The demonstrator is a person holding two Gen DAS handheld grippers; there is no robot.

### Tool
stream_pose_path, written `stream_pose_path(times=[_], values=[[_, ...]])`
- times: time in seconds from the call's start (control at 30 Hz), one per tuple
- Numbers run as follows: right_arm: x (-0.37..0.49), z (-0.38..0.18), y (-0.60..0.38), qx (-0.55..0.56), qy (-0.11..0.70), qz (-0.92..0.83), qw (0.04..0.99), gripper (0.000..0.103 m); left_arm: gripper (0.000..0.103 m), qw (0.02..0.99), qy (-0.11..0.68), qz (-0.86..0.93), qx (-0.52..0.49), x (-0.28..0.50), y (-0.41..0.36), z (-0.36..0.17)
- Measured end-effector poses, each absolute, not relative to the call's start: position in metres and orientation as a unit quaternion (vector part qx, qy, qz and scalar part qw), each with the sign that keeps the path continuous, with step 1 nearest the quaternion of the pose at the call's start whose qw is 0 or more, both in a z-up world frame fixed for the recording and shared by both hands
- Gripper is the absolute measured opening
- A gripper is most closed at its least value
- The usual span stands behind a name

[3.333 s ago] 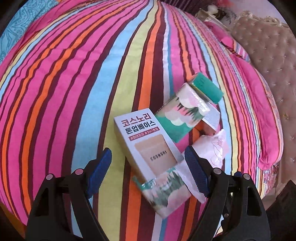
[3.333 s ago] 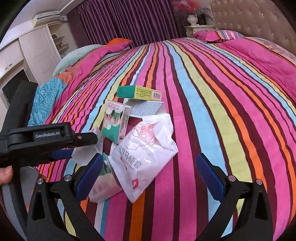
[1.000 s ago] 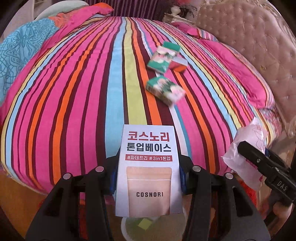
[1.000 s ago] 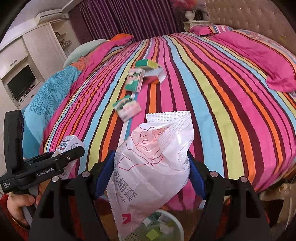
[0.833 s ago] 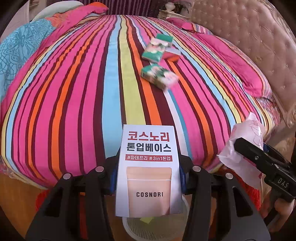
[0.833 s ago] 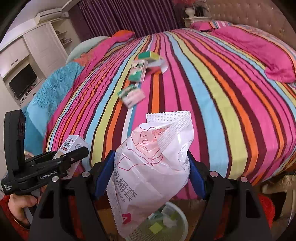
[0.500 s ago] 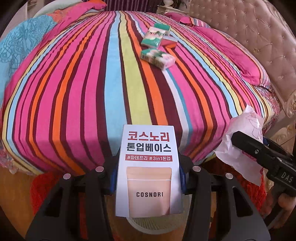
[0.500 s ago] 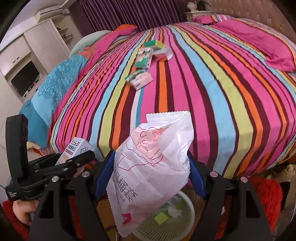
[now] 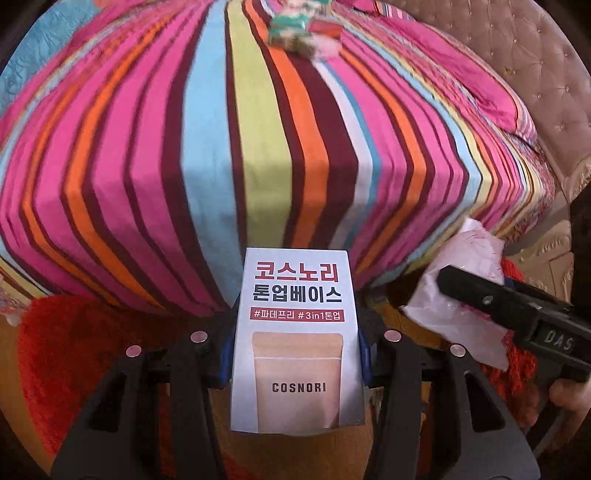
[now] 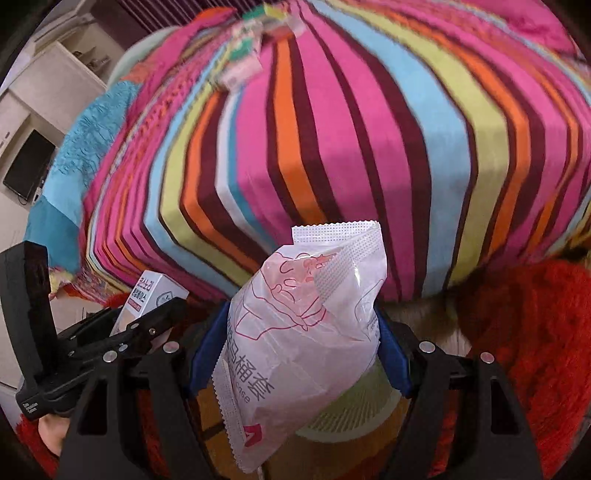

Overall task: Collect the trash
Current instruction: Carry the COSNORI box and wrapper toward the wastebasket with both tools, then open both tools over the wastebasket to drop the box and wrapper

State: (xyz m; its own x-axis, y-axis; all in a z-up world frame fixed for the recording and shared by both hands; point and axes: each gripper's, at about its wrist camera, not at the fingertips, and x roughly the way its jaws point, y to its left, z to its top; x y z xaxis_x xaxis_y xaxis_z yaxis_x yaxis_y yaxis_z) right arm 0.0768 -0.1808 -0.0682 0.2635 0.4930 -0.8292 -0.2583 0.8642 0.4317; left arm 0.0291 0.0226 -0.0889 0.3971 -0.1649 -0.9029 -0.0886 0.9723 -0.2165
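My left gripper (image 9: 295, 354) is shut on a white COSNORI box (image 9: 295, 343) with Korean lettering, held below the edge of the striped bed (image 9: 258, 147). My right gripper (image 10: 299, 347) is shut on a white plastic packet (image 10: 299, 332) with pink line art, held over a pale mesh trash bin (image 10: 354, 410) on the floor. The box and left gripper show at the left of the right wrist view (image 10: 147, 299); the packet and right gripper show at the right of the left wrist view (image 9: 469, 280). Several small cartons (image 9: 303, 29) lie blurred on the far bed top.
A red shaggy rug (image 10: 535, 350) covers the floor beside the bin and also shows in the left wrist view (image 9: 85, 350). A tufted beige headboard (image 9: 517, 55) stands at the right. White cabinets and a dark screen (image 10: 29, 162) are at the far left.
Both grippers have dropped below the bed's edge, still holding the box and the packet. The bed top and its cartons have slid up and away; the bin now sits under the packet.
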Motion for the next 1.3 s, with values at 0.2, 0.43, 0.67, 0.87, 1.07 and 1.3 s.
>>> stream_pose_path(times=[0.2, 0.43, 0.67, 0.87, 1.07, 1.3], values=[[0.078, -0.101, -0.183, 0.133, 0.616, 0.226, 0.743, 0.070, 0.048, 0.785, 0.603, -0.046, -0.134, 0.026, 0.015, -0.128], [0.076, -0.125, -0.173, 0.120, 0.663, 0.212, 0.708, 0.070, 0.048, 0.745, 0.649, -0.046, -0.144, 0.025, 0.010, -0.160], [0.077, -0.149, -0.165, 0.108, 0.703, 0.199, 0.674, 0.070, 0.048, 0.709, 0.689, -0.043, -0.146, 0.029, 0.005, -0.187], [0.078, -0.163, -0.156, 0.086, 0.724, 0.194, 0.657, 0.070, 0.048, 0.683, 0.715, -0.036, -0.146, 0.032, 0.009, -0.207], [0.083, -0.193, -0.157, 0.103, 0.759, 0.164, 0.621, 0.070, 0.048, 0.648, 0.744, -0.029, -0.161, 0.033, 0.012, -0.228], [0.084, -0.211, -0.151, 0.089, 0.780, 0.145, 0.602, 0.071, 0.048, 0.622, 0.765, -0.020, -0.166, 0.032, 0.014, -0.244]])
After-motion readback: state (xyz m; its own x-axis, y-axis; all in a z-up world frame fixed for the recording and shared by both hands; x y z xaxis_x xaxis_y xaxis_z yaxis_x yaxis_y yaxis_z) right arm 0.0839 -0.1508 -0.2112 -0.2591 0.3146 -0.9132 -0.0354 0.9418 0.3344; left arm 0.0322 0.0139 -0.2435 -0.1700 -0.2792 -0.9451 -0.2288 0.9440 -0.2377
